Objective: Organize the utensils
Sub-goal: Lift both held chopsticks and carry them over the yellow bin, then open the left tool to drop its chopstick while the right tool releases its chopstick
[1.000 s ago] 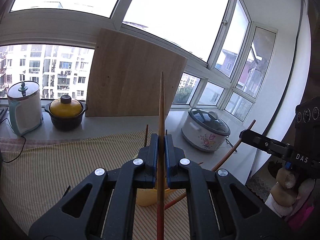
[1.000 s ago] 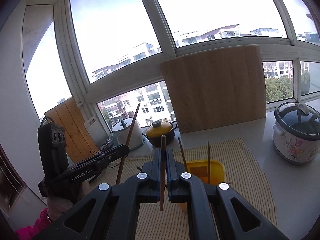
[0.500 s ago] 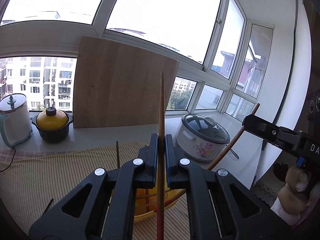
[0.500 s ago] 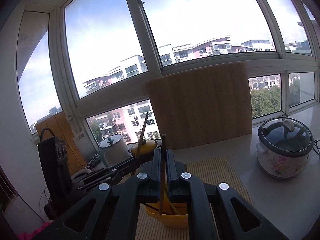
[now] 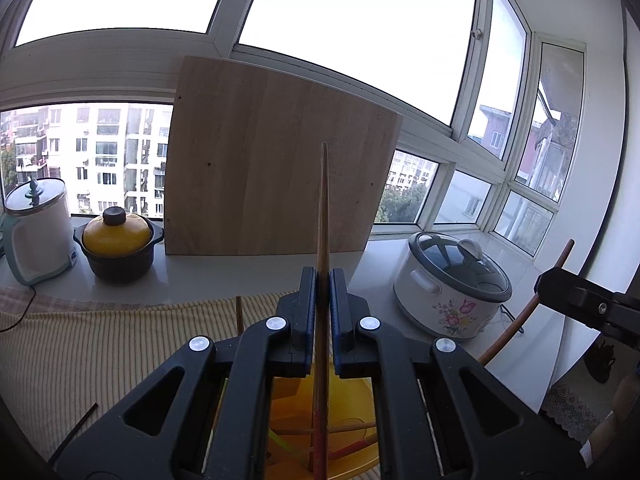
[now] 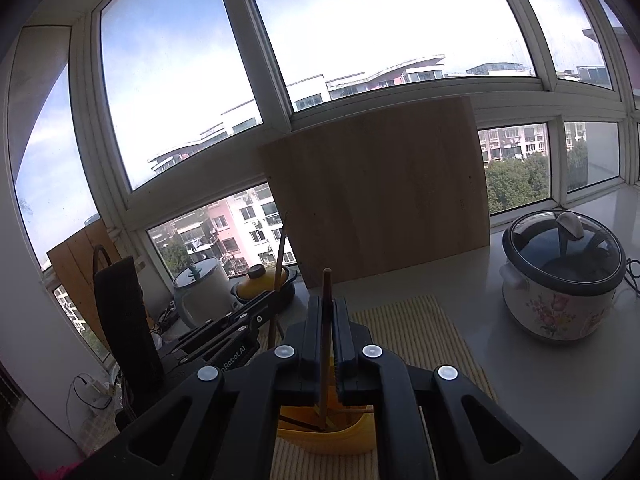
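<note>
- Ahead, beyond both grippers, a board [image 5: 276,160] is propped upright against the window, probably just stored there.
- Right of the left gripper [image 5: 323,312] a cooker [image 5: 452,292] is set; a pot [image 5: 118,246] and kettle [image 5: 36,232] are seen to its left.
- Below both, a yellow bin [image 6: 332,436] is placed on the mat [image 5: 100,352], sticks already gathered inside.
- Each gripper is clamped on one chopstick held upright, seemingly for dropping in: the left chopstick [image 5: 322,216], the right chopstick [image 6: 325,320] in the right gripper [image 6: 327,336].
- A stray stick [image 5: 74,432] is shown only in the left view.
</note>
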Action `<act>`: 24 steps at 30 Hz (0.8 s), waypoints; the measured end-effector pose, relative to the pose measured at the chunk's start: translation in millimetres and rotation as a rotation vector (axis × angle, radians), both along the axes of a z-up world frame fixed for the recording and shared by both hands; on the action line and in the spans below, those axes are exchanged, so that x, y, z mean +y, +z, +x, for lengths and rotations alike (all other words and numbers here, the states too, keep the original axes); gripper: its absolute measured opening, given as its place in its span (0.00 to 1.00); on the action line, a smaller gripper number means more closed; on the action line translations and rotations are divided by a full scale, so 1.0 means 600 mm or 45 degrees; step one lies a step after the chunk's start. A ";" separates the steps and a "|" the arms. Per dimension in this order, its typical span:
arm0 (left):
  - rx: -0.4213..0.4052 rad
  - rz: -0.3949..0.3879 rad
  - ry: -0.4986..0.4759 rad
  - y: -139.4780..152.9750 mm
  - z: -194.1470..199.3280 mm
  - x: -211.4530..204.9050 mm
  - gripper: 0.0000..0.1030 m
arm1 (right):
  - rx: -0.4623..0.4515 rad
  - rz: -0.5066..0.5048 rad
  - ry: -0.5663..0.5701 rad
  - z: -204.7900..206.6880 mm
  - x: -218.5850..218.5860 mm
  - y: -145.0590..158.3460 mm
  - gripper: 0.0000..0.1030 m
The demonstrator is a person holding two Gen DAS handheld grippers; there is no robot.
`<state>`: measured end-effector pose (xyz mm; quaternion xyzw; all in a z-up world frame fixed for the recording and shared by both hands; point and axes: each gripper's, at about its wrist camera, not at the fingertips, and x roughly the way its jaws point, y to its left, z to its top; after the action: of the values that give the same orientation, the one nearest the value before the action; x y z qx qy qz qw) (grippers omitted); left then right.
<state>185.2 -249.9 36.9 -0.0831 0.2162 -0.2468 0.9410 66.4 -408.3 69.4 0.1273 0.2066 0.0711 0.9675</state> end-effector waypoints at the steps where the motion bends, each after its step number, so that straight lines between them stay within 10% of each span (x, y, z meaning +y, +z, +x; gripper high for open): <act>1: -0.001 -0.001 0.008 -0.003 0.002 0.000 0.04 | 0.009 0.001 -0.001 0.002 -0.002 -0.005 0.02; 13: 0.030 0.065 -0.025 -0.019 0.001 -0.001 0.05 | 0.105 0.016 0.022 0.021 -0.003 -0.054 0.04; 16: 0.042 0.069 -0.036 -0.018 -0.008 0.005 0.25 | 0.127 0.012 0.029 0.024 0.001 -0.064 0.10; 24: 0.034 0.094 -0.049 -0.013 -0.036 0.027 0.26 | 0.167 0.014 0.006 0.024 0.007 -0.083 0.21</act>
<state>163.8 -233.4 28.9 -0.0472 0.2393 -0.2558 0.9355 80.8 -404.1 19.7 0.1366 0.2694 0.0658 0.9510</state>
